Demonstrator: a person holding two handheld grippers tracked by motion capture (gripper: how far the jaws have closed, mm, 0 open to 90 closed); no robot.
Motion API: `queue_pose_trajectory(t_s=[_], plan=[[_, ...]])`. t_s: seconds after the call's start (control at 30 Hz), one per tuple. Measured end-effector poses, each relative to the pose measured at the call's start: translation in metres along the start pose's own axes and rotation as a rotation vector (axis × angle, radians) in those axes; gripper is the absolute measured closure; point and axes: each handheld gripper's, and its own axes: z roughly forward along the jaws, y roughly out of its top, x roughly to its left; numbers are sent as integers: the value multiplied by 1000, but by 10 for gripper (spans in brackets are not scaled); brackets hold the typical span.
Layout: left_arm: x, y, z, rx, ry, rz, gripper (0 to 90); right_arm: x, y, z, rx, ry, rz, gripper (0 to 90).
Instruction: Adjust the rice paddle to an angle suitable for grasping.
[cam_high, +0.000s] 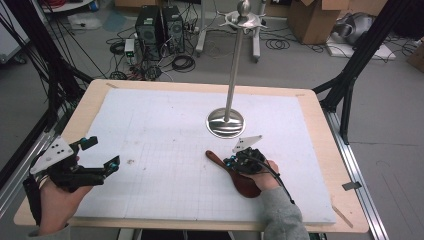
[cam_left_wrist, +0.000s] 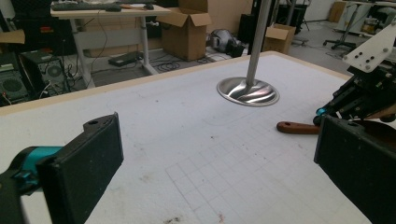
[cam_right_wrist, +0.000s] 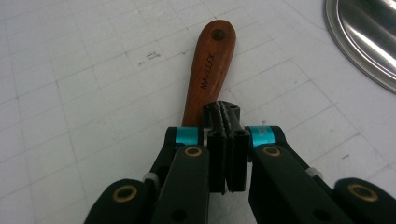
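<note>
Tabletop (cam_high: 165, 125) of pale gridded board carries everything, largest first: a tall metal stand (cam_high: 226, 122) with a round polished base sits right of centre toward the far side. Nearer the person, just in front of that base, a brown wooden spoon (cam_high: 216, 159) lies flat, handle pointing left and bowl under the right hand. Right gripper (cam_right_wrist: 226, 114) has its 2 jaws pressed together with no gap, their tips over the spoon's handle; whether they pinch it I cannot tell. Left gripper (cam_high: 100, 156) hovers at the tabletop's left edge, well apart from the spoon, jaws spread wide and holding nothing.
</note>
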Motion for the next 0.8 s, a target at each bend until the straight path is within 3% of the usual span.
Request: queue_pose_trajectory(t_s=[0.1, 0.23, 0.47, 0.5, 0.53, 0.6, 0.73, 0.8], plan=[[0, 0, 1, -2, -4, -4, 18, 0, 0, -1, -7, -10, 1, 894], [1, -1, 2, 1, -14, -6, 17, -1, 1, -6, -32, -22, 14, 797], [2, -2, 4, 5, -16, -11, 17, 0, 3, -18, -75, -82, 53, 465], [2, -2, 5, 3, -16, -12, 17, 0, 3, -18, -75, -82, 53, 465], [2, -1, 5, 3, -17, -10, 17, -1, 4, -19, -90, -78, 67, 365], [2, -1, 5, 2, -18, -11, 18, -1, 4, -21, -102, -79, 76, 282], [3, -1, 4, 3, -17, -11, 17, -1, 6, -25, -107, -90, 69, 144], [3, -1, 4, 3, -18, -14, 17, 2, 8, -28, -112, -91, 58, 133]])
